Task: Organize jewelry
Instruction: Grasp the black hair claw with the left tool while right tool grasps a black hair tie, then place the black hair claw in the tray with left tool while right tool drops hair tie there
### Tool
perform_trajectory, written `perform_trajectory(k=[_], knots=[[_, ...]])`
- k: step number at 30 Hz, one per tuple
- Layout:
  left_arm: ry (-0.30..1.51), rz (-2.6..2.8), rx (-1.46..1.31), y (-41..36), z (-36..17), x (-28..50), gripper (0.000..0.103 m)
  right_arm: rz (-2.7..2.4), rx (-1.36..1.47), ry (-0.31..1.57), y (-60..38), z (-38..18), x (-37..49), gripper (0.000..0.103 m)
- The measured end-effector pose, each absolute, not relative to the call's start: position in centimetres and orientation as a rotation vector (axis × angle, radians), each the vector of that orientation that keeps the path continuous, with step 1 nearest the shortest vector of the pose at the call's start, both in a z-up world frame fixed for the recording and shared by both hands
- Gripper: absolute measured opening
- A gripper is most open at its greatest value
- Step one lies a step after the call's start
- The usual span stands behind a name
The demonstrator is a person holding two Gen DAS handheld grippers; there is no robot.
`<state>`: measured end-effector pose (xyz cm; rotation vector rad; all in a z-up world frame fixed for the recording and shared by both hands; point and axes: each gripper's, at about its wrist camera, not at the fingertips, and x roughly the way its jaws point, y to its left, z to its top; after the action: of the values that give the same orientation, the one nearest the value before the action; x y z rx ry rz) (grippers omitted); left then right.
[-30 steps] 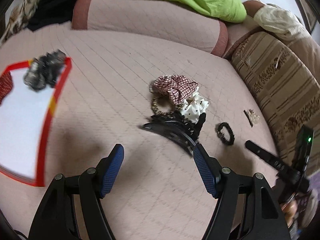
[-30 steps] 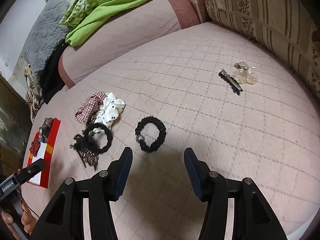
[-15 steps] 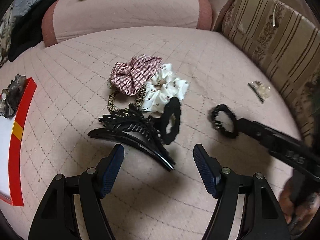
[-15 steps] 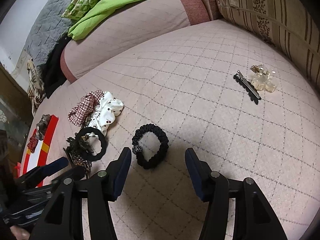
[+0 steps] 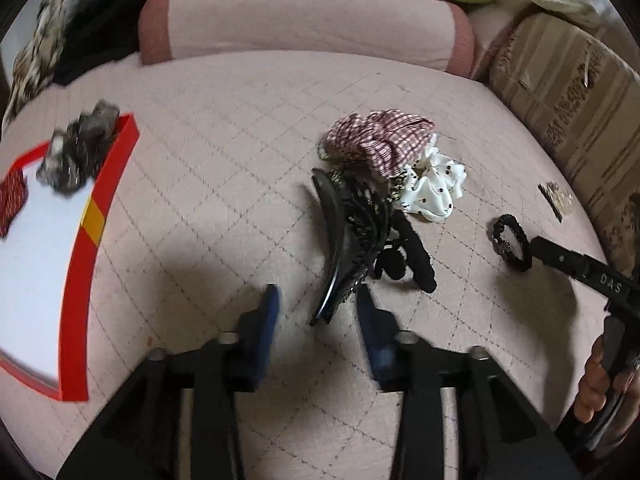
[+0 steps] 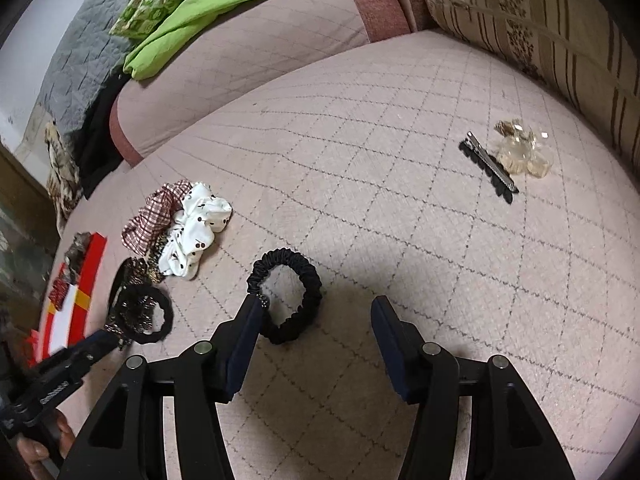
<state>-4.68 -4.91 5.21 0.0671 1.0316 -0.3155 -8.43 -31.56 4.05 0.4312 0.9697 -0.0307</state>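
Observation:
A large black claw hair clip (image 5: 352, 236) lies on the pink quilted bed, its near tip between the blue pads of my left gripper (image 5: 318, 320), which is partly closed around it. Beside it lie a plaid scrunchie (image 5: 380, 136), a white dotted scrunchie (image 5: 432, 190) and a thick black hair tie (image 5: 416, 252). My right gripper (image 6: 316, 332) is open, its left pad touching a small black scrunchie (image 6: 286, 296). A red-rimmed white box (image 5: 44, 240) at left holds a grey scrunchie (image 5: 80, 152) and a red one (image 5: 12, 200).
A metal hair clip (image 6: 490, 168) and a clear clip (image 6: 524, 154) lie at the far right near a striped cushion (image 6: 560, 32). A pink bolster (image 5: 304, 20) with a green cloth (image 6: 208, 4) borders the back.
My left gripper has closed in and moved up to the claw clip's near end. My right gripper has moved forward to the small black scrunchie.

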Motion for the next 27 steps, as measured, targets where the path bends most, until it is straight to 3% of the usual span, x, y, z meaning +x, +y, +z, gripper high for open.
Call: perform_trajectory(k=[8,9,10,11,12,14,22,27], knots=[[1.052,-0.342,0.128,-6.8,3.8,-2.9,0.043,-0.061,0.292,0.971,-29.9,3.6,-6.7,0.061],[1.060,-0.348,0.113,-6.7,3.6,-2.9,0.036,-0.065,0.268,0.970,-29.6,3.6,-6.5,0.054],[1.069,-0.359,0.089,-6.5,3.5,-2.9,0.023,-0.074,0.230,0.967,-29.2,3.6,-6.3,0.046],[1.079,-0.363,0.069,-6.4,3.5,-2.8,0.015,-0.081,0.202,0.968,-28.9,3.5,-6.2,0.029],[1.072,-0.351,0.065,-6.3,3.6,-3.0,0.013,-0.083,0.176,0.969,-28.6,3.5,-6.1,0.017],[1.046,-0.328,0.061,-6.0,4.4,-3.4,0.011,-0.075,0.150,0.961,-28.1,3.6,-6.1,0.010],[0.883,-0.349,0.067,-3.1,10.6,-7.9,0.005,-0.061,0.195,0.893,-28.1,5.5,-8.2,0.009],[0.883,-0.343,0.009,0.0,11.7,-9.4,0.005,-0.047,0.261,0.864,-27.5,7.0,-10.0,0.009]])
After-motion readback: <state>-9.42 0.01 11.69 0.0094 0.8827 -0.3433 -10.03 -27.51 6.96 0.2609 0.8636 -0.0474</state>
